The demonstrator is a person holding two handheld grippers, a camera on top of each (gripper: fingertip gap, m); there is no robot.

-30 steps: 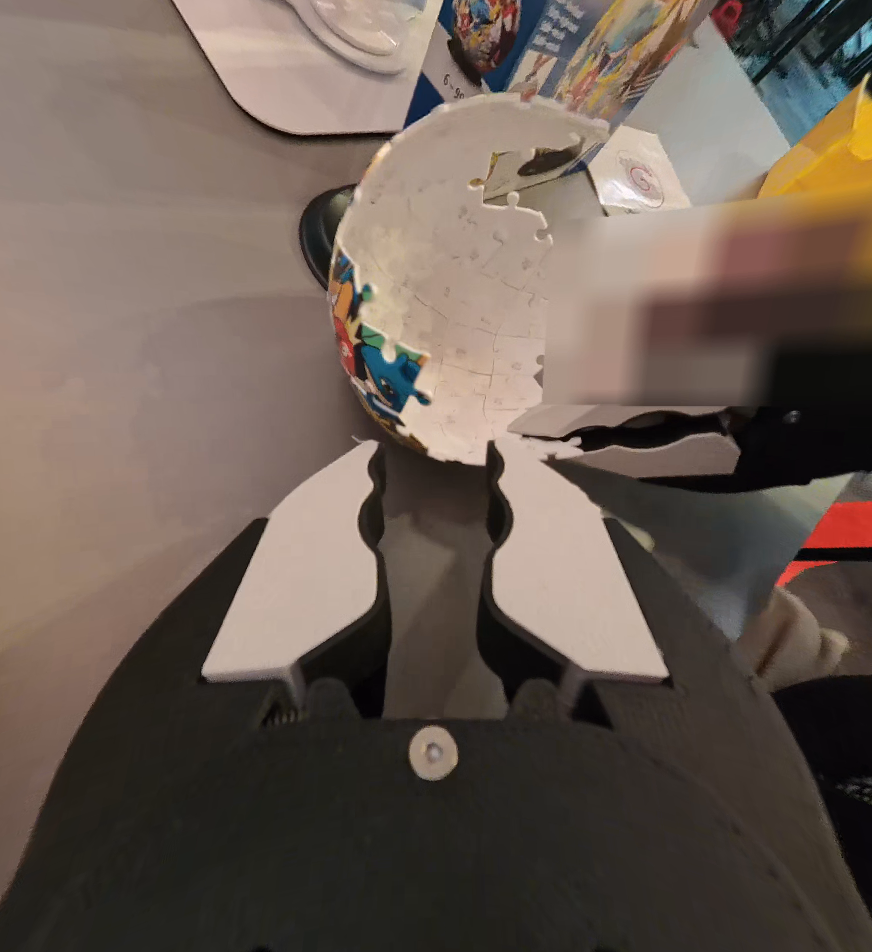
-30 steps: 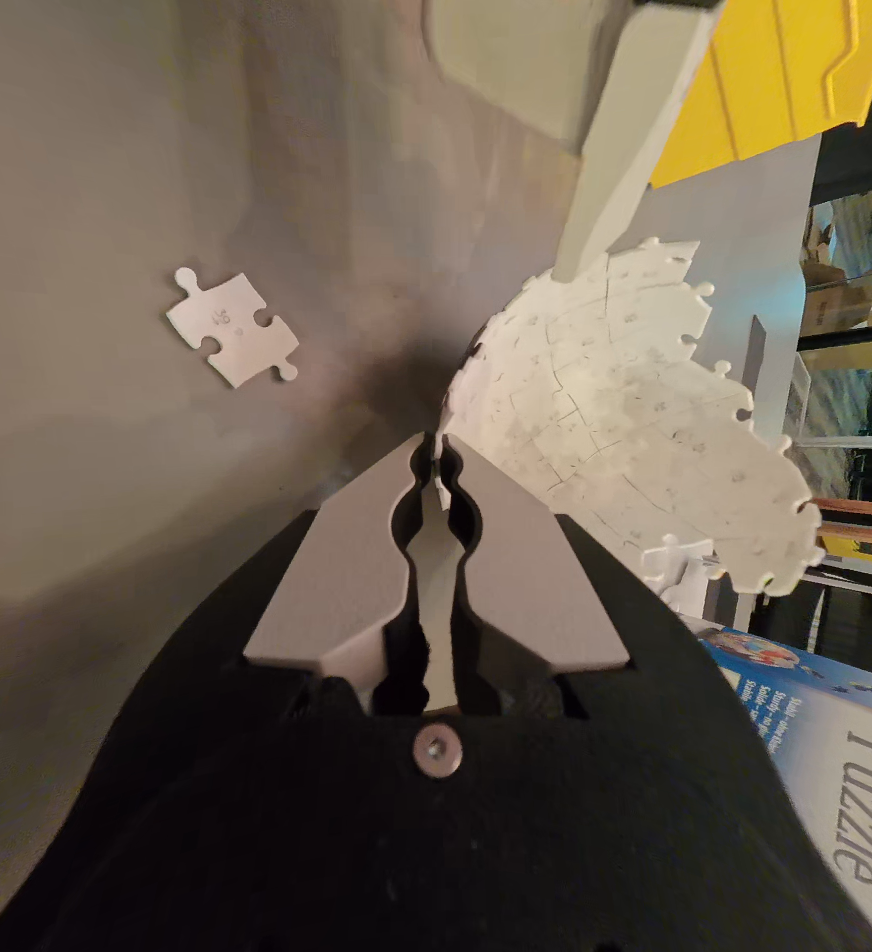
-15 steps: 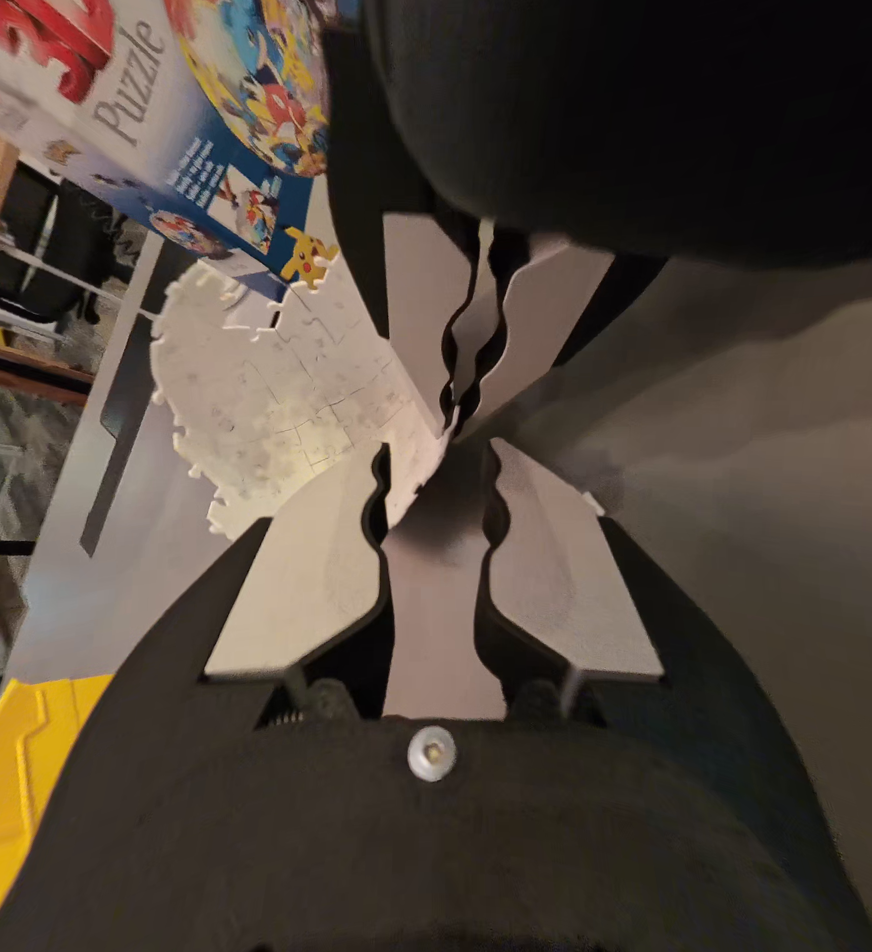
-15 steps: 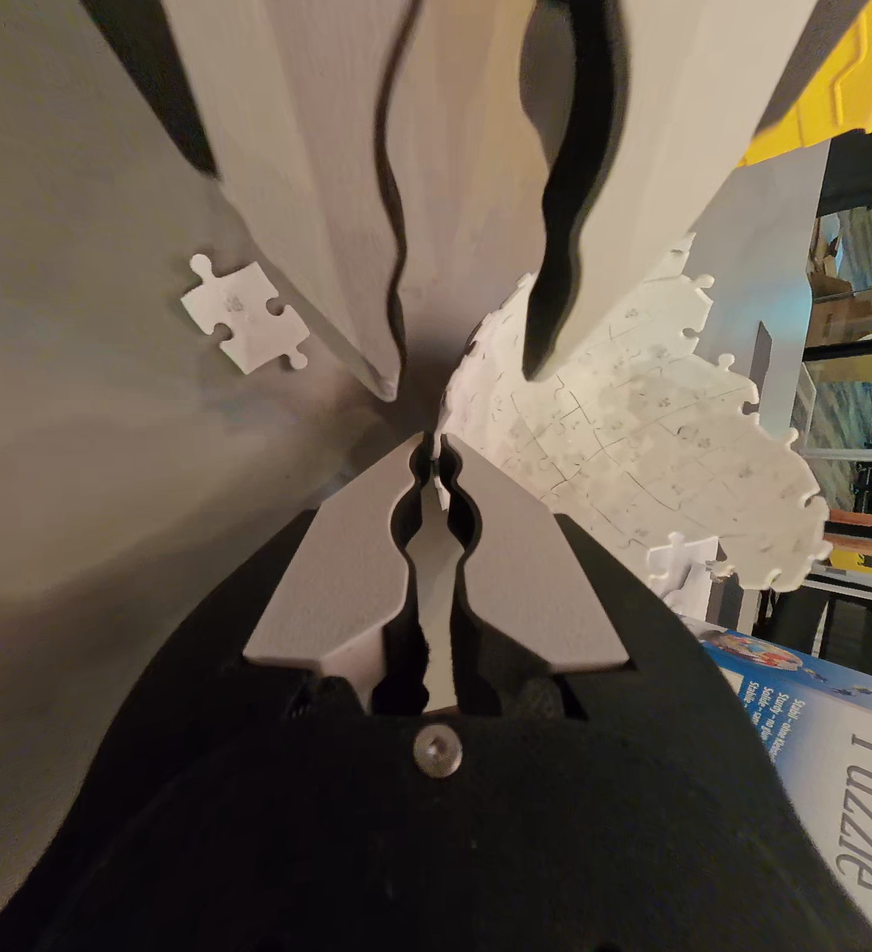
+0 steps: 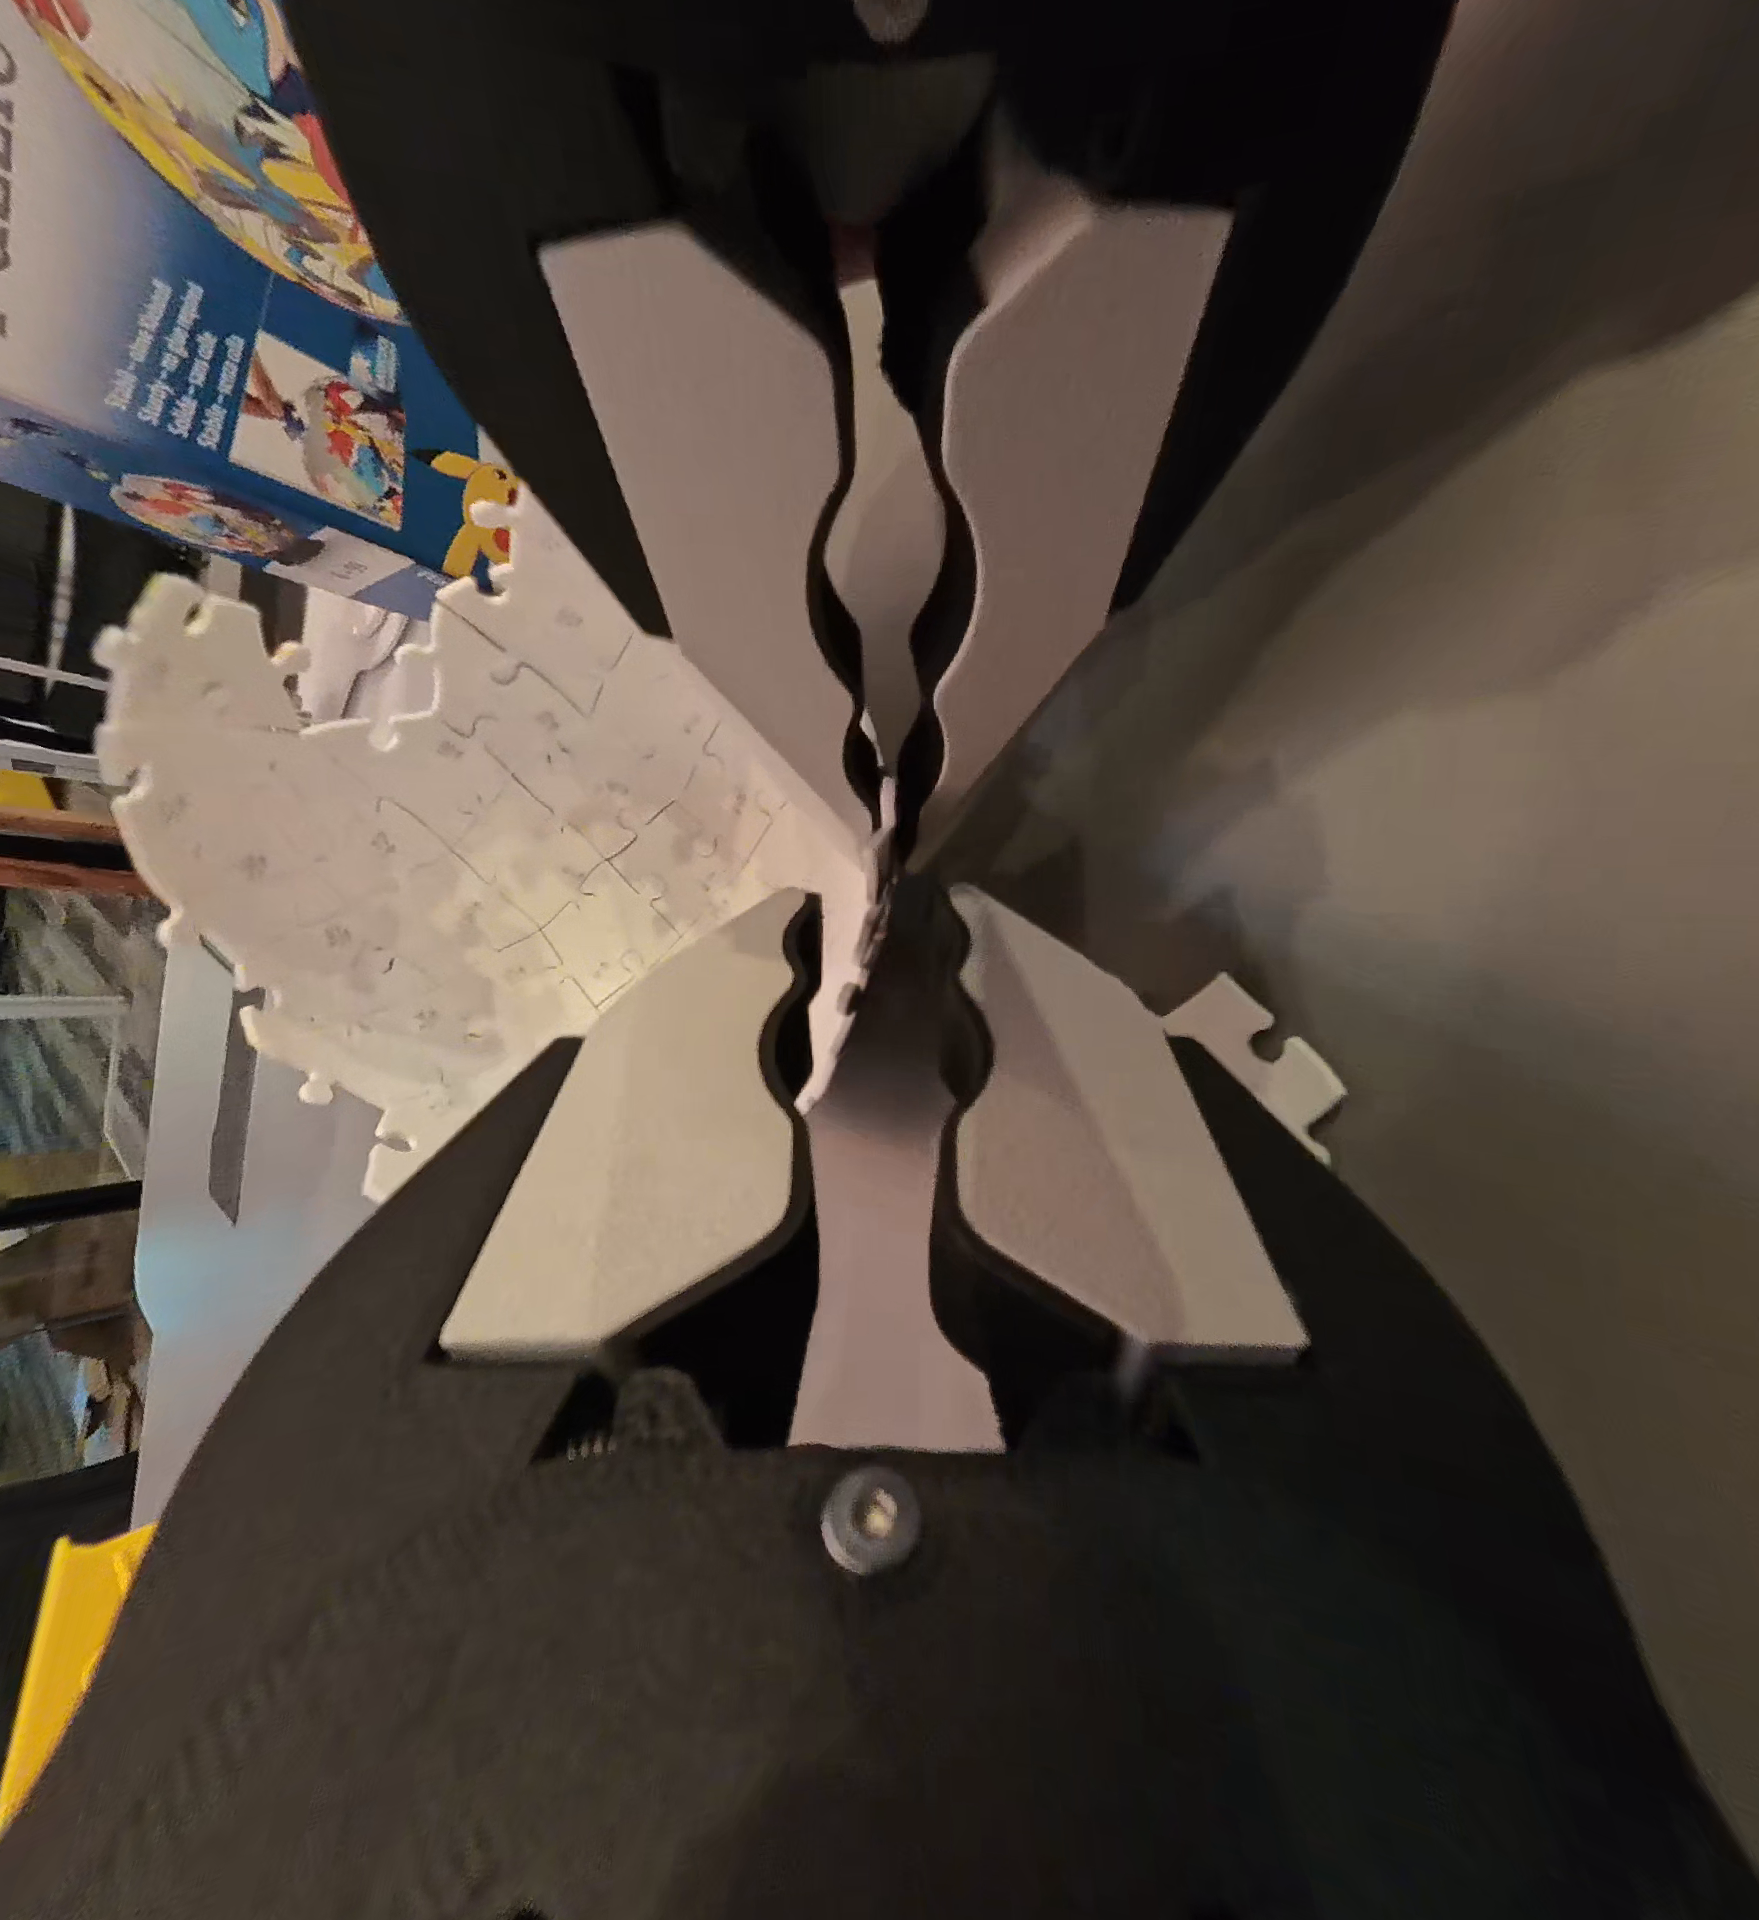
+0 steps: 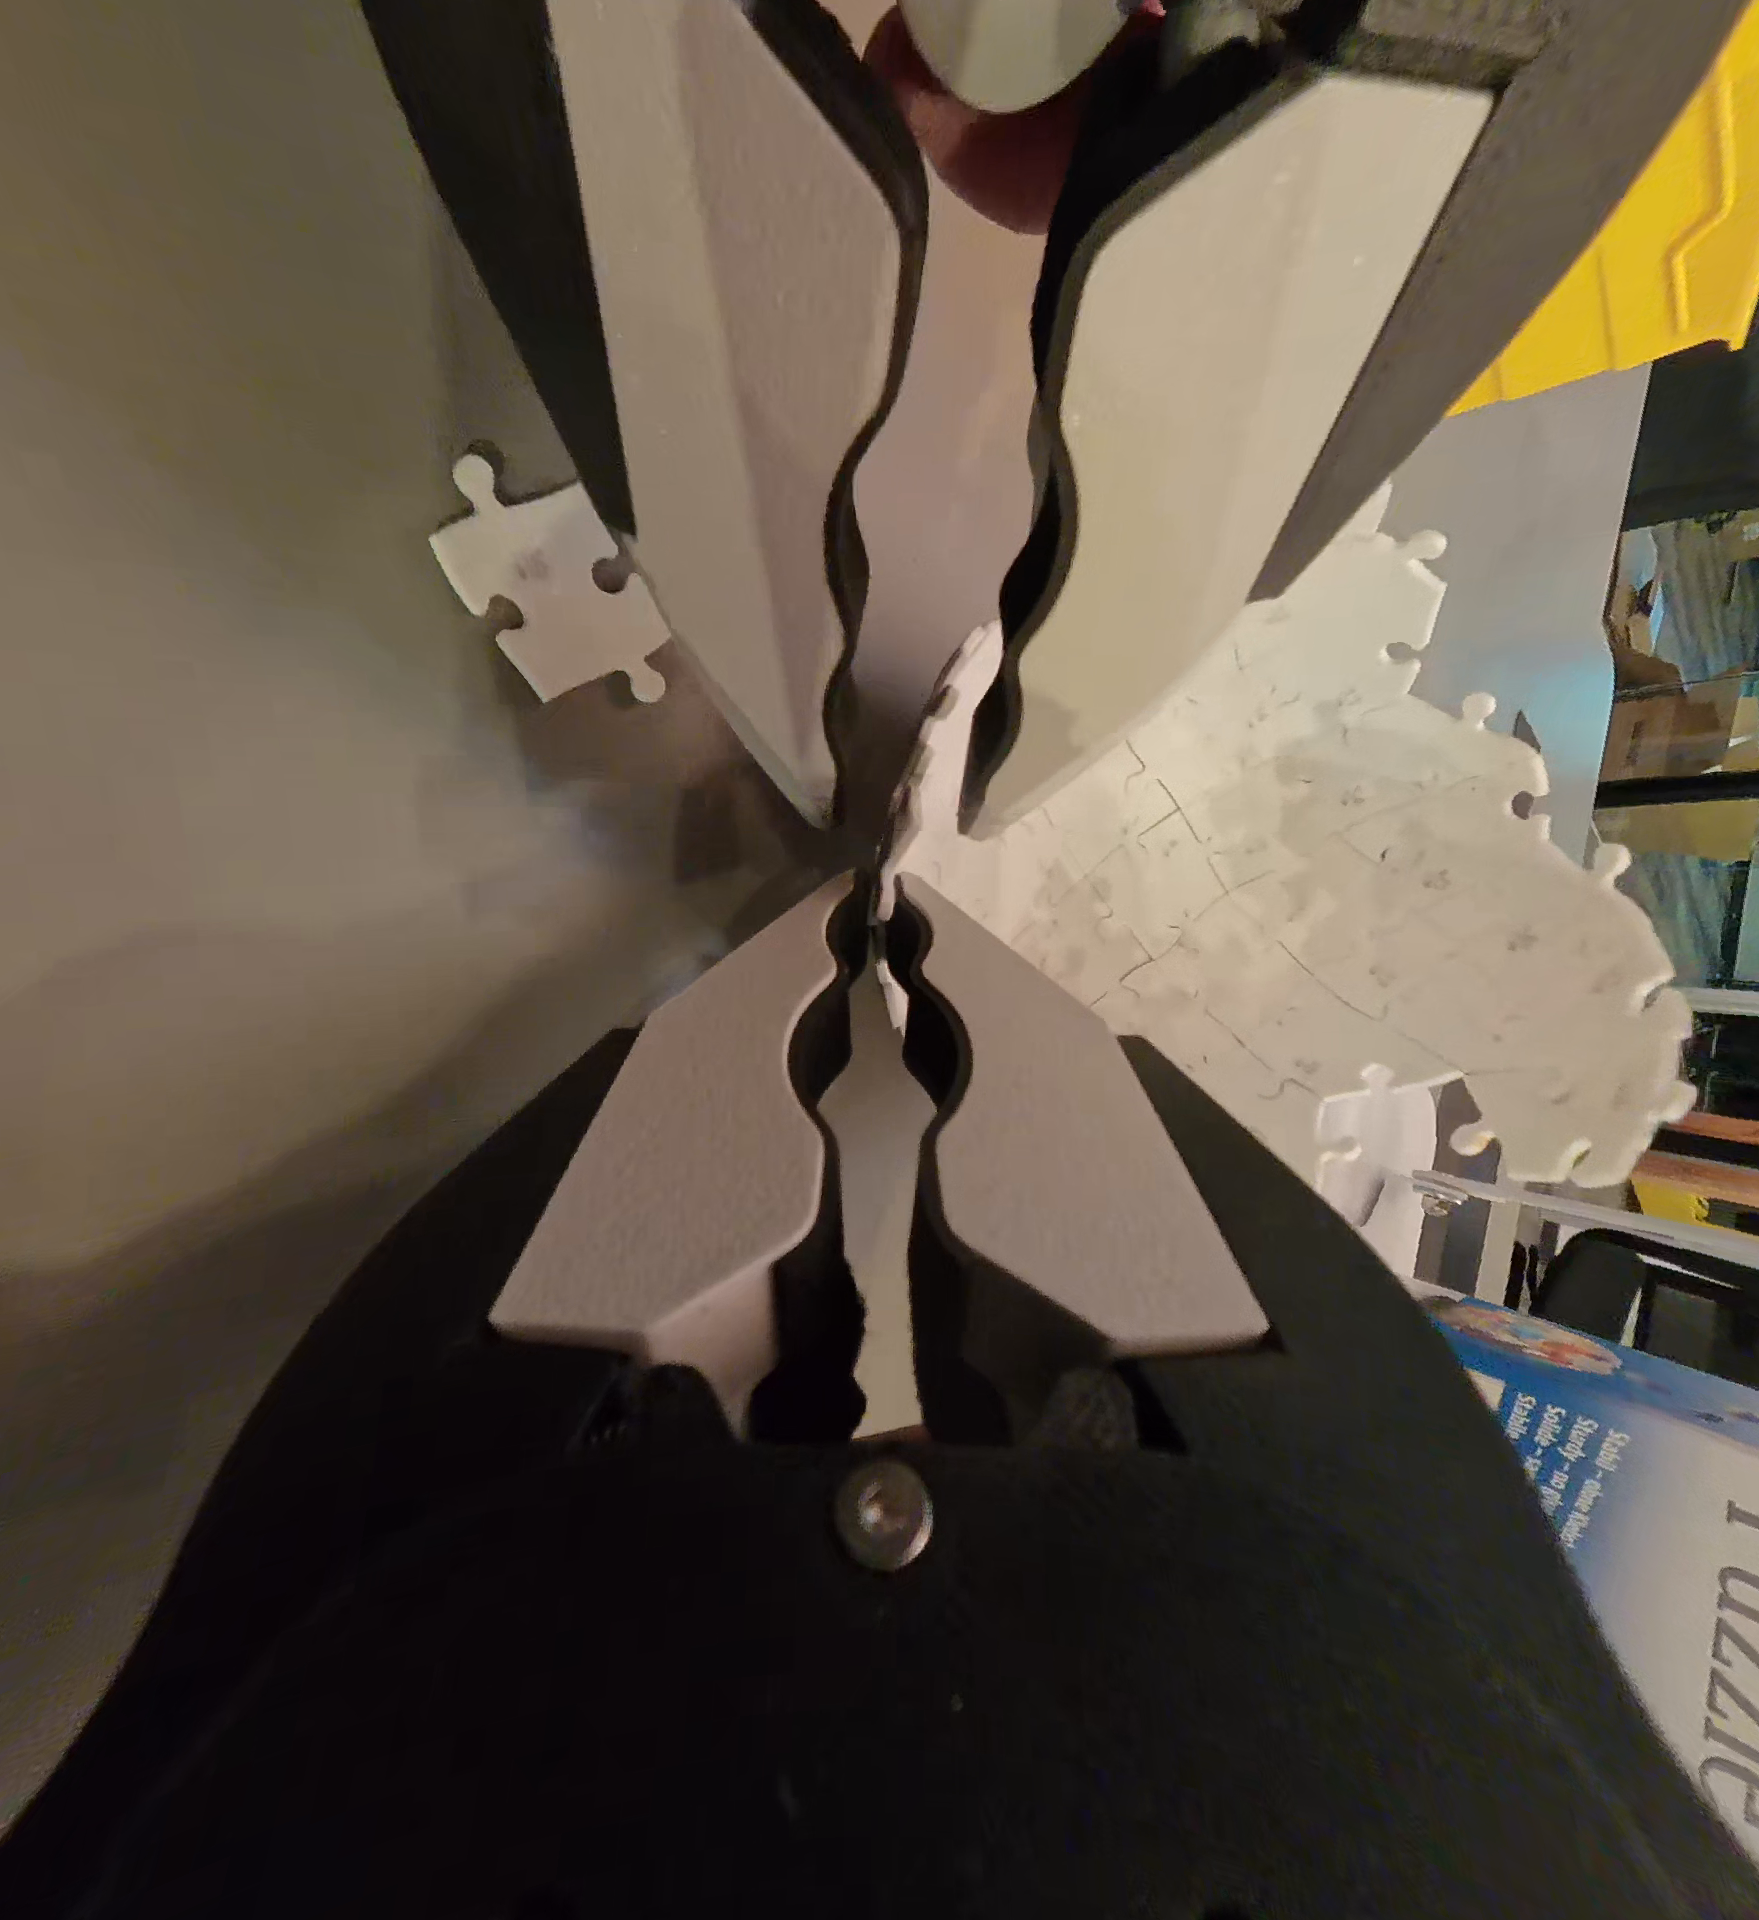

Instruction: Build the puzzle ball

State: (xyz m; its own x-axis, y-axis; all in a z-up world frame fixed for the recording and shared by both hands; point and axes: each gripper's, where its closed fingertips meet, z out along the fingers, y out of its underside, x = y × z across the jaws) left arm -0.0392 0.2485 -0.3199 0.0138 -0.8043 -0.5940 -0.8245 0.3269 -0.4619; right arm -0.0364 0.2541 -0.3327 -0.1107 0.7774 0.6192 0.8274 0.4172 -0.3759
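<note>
Since a second ago my left tongs (image 5: 880,914) have swung round to face my right tongs (image 6: 880,899) tip to tip, straddling the rim of the puzzle ball shell (image 6: 1322,862); grey tabletop (image 6: 179,935) runs under both, and beyond the shell I see the blue puzzle box (image 5: 179,343), a yellow bin (image 6: 1633,229) and dim shelving; my right tongs are pinched narrow on the shell's white edge; my left tongs gape wide, one finger inside the curve, one outside, and I cannot tell whether either presses it; a loose piece (image 6: 553,613) lies on the table beside my left tongs, partly covered by them; the shell's printed outer face is turned away, and motion blur softens the room.
</note>
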